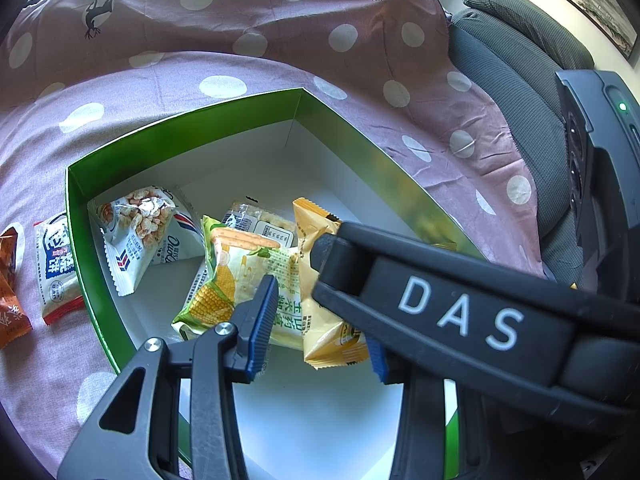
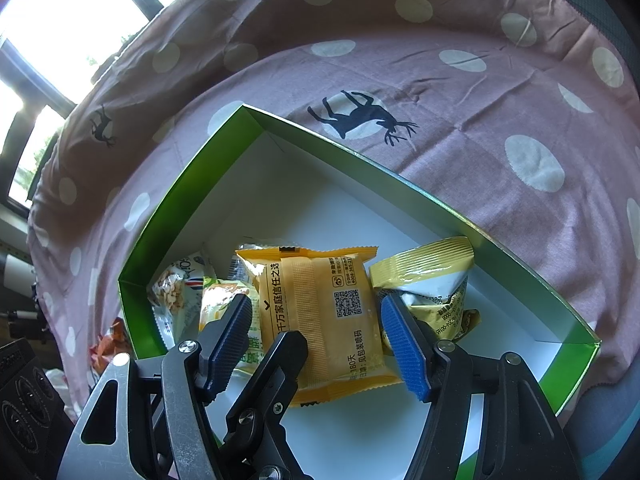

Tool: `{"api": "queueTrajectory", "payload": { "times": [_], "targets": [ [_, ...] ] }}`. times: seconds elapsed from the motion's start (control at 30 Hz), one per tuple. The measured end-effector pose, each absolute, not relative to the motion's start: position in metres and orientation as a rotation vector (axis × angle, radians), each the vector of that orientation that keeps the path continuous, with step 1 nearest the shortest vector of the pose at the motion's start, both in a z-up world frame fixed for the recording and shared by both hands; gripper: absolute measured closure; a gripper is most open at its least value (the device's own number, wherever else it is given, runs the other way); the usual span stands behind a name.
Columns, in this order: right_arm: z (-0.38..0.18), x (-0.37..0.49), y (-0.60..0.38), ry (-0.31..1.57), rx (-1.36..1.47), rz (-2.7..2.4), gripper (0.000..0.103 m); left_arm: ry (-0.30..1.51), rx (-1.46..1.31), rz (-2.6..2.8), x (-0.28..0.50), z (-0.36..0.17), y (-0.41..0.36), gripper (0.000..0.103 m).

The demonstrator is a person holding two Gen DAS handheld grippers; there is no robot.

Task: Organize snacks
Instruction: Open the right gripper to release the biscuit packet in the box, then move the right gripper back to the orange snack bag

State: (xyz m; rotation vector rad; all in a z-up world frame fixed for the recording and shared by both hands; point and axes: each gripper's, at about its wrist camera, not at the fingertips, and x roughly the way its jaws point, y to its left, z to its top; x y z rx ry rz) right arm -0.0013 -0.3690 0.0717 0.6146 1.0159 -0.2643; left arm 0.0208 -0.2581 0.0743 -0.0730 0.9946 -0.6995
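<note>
Plainly, the right gripper [image 2: 320,320] stands part open over the orange packet [image 2: 320,300]. Its blue pads flank the packet's two long sides, and the left pad shows a sliver of gap, so I judge nothing is clamped. The packet lies flat on the white floor of the green box [image 2: 192,208], directly under and between the jaws.

The left gripper [image 1: 320,312] sits close beside it, a little less open. Its near pad is clear of any wrapper. Its far pad is partly hidden behind the right gripper's body, so contact on that side cannot be confirmed.

Just left of the right gripper lies a corn-printed packet [image 1: 224,292], partly under the orange one. Further left is a white bag showing puffed snacks [image 1: 136,228]. Just right of the gripper a crinkled yellow bag [image 2: 432,276] leans on the box wall. Past the left wall, two more packets, one white and red [image 1: 56,268] and one orange-brown [image 1: 10,292], rest on the pink spotted cloth [image 2: 480,100] and are still outside the box.

These packets will likely handle as light, air-puffed pillows of slick film over brittle biscuit. A hard squeeze across the middle risks crushing the contents or popping the seal. A shallow pinch may slide off the glossy wrap. The crimped end seam looks the safest hold, since it is flat, stiff and empty. Failing that, a gentle grip across the narrow width, as the pads are set now, should serve.
</note>
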Motion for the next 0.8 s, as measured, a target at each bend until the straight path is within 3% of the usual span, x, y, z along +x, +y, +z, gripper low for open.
{"api": "queueTrajectory", "payload": {
  "times": [0.4, 0.47, 0.53, 0.63, 0.8],
  "targets": [
    [0.073, -0.002, -0.371, 1.020, 0.603, -0.262, 0.034, 0.972, -0.049, -0.712, 0.017, 0.078, -0.253, 0.061],
    [0.078, -0.004, -0.369, 1.009, 0.592, -0.251, 0.034, 0.948, -0.019, -0.676, 0.014, 0.084, -0.249, 0.055],
    [0.084, -0.007, -0.369, 0.981, 0.591, -0.256, 0.034, 0.927, -0.022, -0.631, 0.014, 0.092, -0.239, 0.038],
    [0.098, -0.015, -0.365, 0.911, 0.579, -0.258, 0.025, 0.911, -0.073, -0.623, 0.016, 0.105, -0.217, 0.036],
    [0.118, -0.023, -0.356, 0.835, 0.524, -0.277, 0.024, 0.820, -0.068, -0.501, 0.012, 0.130, -0.171, 0.023]
  ]
}}
